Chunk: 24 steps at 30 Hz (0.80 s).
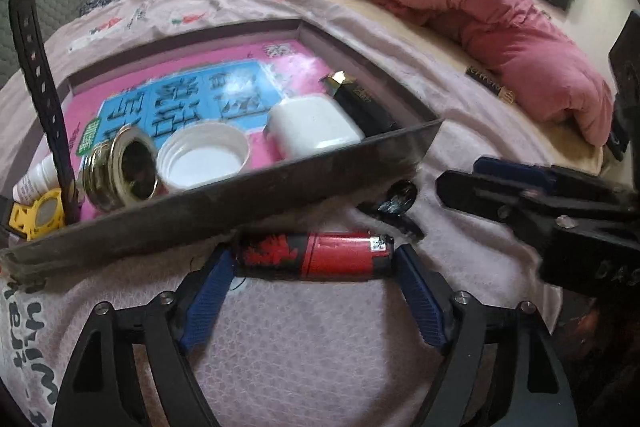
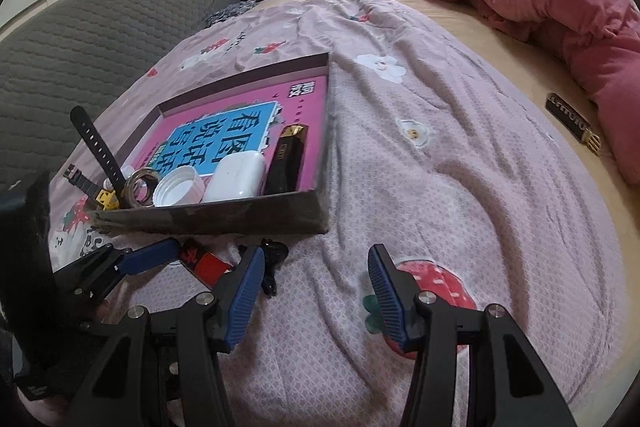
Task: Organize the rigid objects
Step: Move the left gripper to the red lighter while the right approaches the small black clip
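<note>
Red-and-black plastic lighter [image 1: 314,254] flat on pink blanket [image 1: 300,339], just outside near wall of shallow dark cardboard tray [image 1: 224,201]. Left hand-held gripper [image 1: 314,301] wide open, blue pads [image 1: 210,297] bracketing lighter ends, not yet pressing. Right hand-held gripper [image 2: 316,297] open, empty, at 3 o'clock. Small black keyring [image 1: 394,203] at 1 o'clock. Risks: lighter rolling on soft bedding, pad snagging blanket, clipping tray wall on lift.
</note>
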### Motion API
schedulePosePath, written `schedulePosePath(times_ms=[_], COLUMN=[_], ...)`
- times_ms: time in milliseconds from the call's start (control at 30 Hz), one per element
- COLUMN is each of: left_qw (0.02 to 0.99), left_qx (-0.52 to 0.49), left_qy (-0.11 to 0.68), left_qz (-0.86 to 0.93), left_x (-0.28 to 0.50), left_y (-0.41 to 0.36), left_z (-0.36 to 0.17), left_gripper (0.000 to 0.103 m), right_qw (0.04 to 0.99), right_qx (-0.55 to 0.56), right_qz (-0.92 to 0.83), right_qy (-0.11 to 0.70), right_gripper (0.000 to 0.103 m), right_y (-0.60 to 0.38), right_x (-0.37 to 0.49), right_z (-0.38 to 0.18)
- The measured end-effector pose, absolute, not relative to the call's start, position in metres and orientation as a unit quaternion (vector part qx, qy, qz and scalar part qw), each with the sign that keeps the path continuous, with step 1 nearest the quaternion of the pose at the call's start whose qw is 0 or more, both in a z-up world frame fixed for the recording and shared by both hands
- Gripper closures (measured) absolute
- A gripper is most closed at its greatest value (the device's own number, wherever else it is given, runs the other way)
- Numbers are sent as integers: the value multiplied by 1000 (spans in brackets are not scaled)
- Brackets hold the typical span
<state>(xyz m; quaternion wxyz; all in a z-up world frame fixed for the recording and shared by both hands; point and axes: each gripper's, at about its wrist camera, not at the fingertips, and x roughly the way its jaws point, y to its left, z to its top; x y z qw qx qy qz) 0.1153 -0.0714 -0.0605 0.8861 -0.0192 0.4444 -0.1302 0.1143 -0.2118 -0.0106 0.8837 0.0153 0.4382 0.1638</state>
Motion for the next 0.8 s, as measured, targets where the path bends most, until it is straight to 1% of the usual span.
schedulePosePath(times_ms=[433,700,800], left_qw=[881,879,881], left_qx=[-24,-25,-28], left_qy=[436,434,432], left_qz=[-182,-196,-192], left_x=[116,115,114], left_y=[-56,-52,-54], left_z=[-64,-65,-65], left_gripper=[21,21,21], right_qw=[860,855,858], right_qx=[-90,-148,-149], right_qz=[212,232,233], right_qy=[456,439,434], right_gripper=[49,50,54], right_y=[-182,-168,-169], right_x=[126,127,127], right_z=[-27,-36,-38])
